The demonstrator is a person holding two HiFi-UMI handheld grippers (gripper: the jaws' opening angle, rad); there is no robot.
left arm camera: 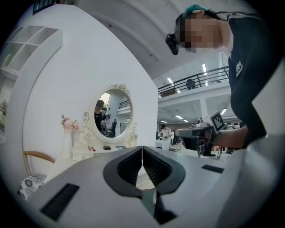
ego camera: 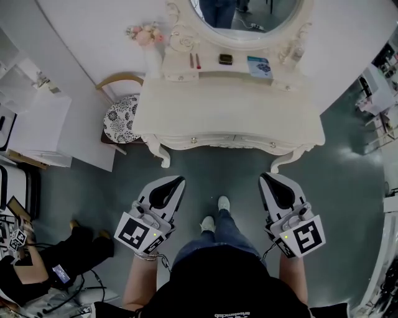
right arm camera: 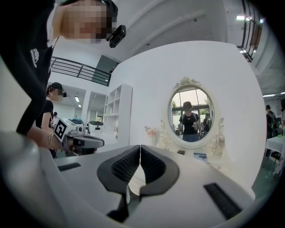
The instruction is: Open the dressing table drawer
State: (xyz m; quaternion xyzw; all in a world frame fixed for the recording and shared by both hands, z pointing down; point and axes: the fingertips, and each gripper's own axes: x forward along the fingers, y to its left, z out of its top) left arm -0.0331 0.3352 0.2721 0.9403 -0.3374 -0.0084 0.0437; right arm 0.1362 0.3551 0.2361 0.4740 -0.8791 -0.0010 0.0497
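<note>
Left gripper [ego camera: 179, 180], lower left: jaws pressed together, empty. Right gripper [ego camera: 263, 177], lower right: likewise. Table [ego camera: 230, 105], upper centre; drawer [ego camera: 233, 141] at front edge, apparently closed, apart from both.

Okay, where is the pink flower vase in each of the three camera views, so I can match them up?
Head view: the pink flower vase is at the top, left of centre, on the dressing table's back left corner.
Left gripper view: left of centre, beside the mirror's left edge.
Right gripper view: near the centre, again left of the mirror.
Shared landmark: the oval mirror.
</note>
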